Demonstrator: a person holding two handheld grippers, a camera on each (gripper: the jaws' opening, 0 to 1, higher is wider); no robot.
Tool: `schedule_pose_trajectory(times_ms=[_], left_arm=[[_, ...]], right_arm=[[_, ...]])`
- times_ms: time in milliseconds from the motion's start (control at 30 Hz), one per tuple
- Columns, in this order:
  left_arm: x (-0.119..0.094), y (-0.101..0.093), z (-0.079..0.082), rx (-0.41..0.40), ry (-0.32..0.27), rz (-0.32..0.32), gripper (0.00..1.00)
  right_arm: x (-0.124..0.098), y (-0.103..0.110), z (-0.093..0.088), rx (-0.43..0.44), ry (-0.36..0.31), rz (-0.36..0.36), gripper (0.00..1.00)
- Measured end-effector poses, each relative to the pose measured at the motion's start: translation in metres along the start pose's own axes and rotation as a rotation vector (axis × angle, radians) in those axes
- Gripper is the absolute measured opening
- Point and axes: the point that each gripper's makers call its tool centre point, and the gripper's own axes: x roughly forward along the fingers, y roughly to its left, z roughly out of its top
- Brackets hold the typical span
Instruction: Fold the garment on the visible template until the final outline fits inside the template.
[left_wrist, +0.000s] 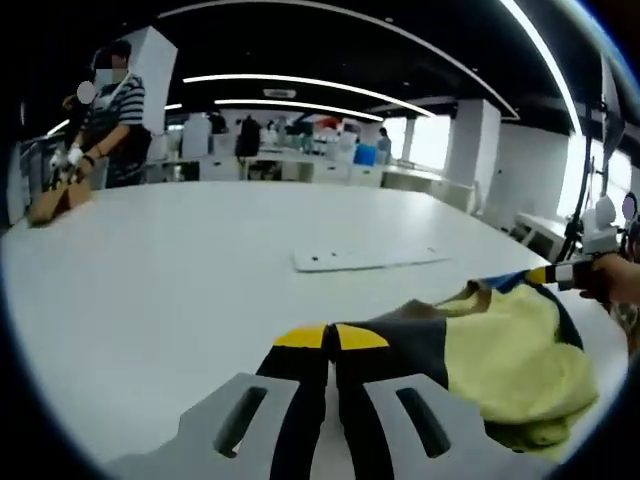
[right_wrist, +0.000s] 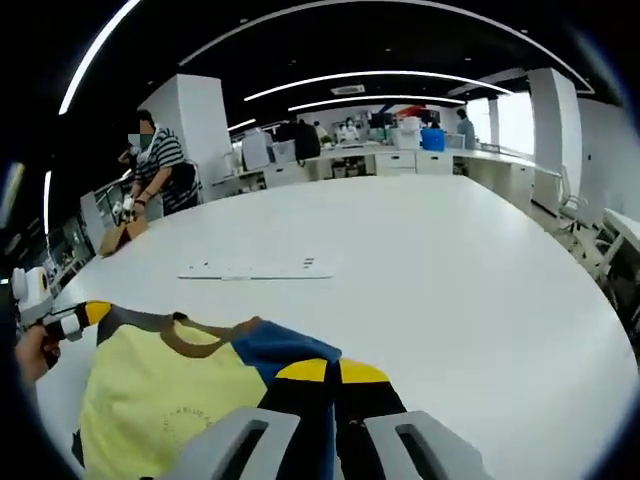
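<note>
In the left gripper view I see my left gripper (left_wrist: 330, 338) low in the middle, its yellow-tipped jaws pressed together with dark cloth running between them, so it is clamped on the garment (left_wrist: 510, 355). The garment is a crumpled yellow shirt with dark and blue trim, lying bunched on the white table (left_wrist: 180, 270) just to the right of that gripper. Beyond it, further across the table, lies a flat white template (left_wrist: 365, 259), apart from the garment. At the far right edge my right gripper (left_wrist: 545, 274) comes in, a hand (left_wrist: 615, 280) behind it, its tip at the garment's upper edge. In the right gripper view, the left gripper (right_wrist: 85, 316) enters from the left at the garment's collar edge, and the yellow cloth (right_wrist: 160, 395) spreads across the lower left. My right gripper (right_wrist: 332, 372) sits at bottom centre, jaws together and pinching the dark and blue fabric. The template (right_wrist: 255, 269) lies ahead on the table (right_wrist: 450, 270). A person in a striped top (right_wrist: 158, 165) stands at the far left side of the table.
</note>
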Motion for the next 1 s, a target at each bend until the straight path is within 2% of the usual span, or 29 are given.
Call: schedule_pose_trajectory(times_ms=[67,167,333,467,633,800,833,900,1000], left_arm=[[0.003,0.001,-0.003,0.035,0.009,0.007,0.0],[0.006,0.002,-0.004,0.089,0.01,0.012,0.0],[0.009,0.007,-0.01,0.091,0.025,0.024,0.0],[0.009,0.008,-0.012,0.125,0.036,0.031,0.0],[0.003,0.013,-0.007,0.105,0.027,0.042,0.04],[-0.012,0.009,0.001,0.095,-0.001,0.017,0.23],[-0.013,0.005,0.005,0.081,-0.027,-0.006,0.26],[-0.02,0.005,0.003,0.09,-0.009,-0.012,0.3],[-0.031,0.001,0.004,0.107,-0.014,-0.041,0.38]], right_arm=[[0.01,-0.001,-0.002,-0.033,0.001,0.027,0.0],[0.015,-0.005,-0.007,-0.063,0.018,0.019,0.0],[0.02,-0.007,-0.008,-0.046,0.024,0.031,0.0],[0.02,-0.008,-0.007,-0.028,0.021,0.027,0.0],[0.016,-0.002,0.001,-0.03,0.003,0.057,0.25],[0.005,0.013,0.005,-0.067,0.001,0.128,0.49],[0.002,0.019,0.004,-0.067,0.009,0.16,0.55],[-0.003,0.03,-0.001,-0.043,0.037,0.218,0.72],[-0.014,0.042,-0.004,-0.088,0.052,0.275,0.81]])
